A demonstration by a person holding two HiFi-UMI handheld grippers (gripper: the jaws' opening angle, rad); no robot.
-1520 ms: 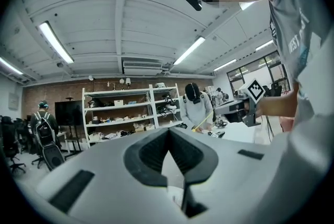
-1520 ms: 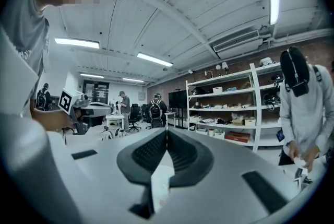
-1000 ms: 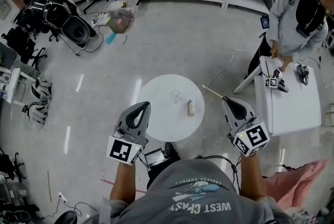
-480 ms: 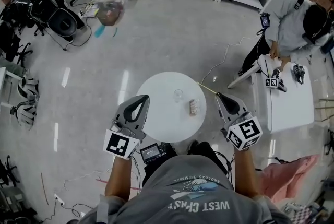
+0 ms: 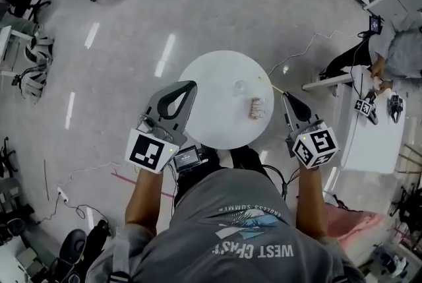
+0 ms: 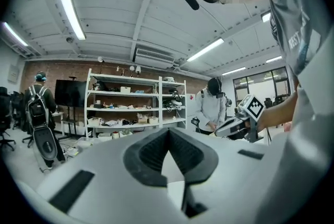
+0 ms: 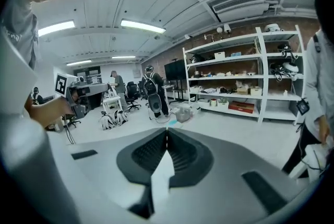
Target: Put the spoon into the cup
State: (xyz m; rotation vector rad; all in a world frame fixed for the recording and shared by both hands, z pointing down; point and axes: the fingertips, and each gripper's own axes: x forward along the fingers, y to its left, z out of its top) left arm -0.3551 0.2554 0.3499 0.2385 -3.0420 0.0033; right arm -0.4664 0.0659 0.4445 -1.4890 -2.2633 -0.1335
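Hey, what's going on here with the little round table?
A person stands over a small round white table, holding the left hand-held gripper and right hand-held gripper at its two sides, both shut and empty. A clear glass cup and a small pale item, too small to identify, sit untouched on the table.

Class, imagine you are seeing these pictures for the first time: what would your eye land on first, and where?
The round white table stands mid-floor in the head view, bearing a clear cup with a small pale object near it. The left gripper reaches over the table's left edge and the right gripper hangs just off its right edge, both with fingers shut and empty.
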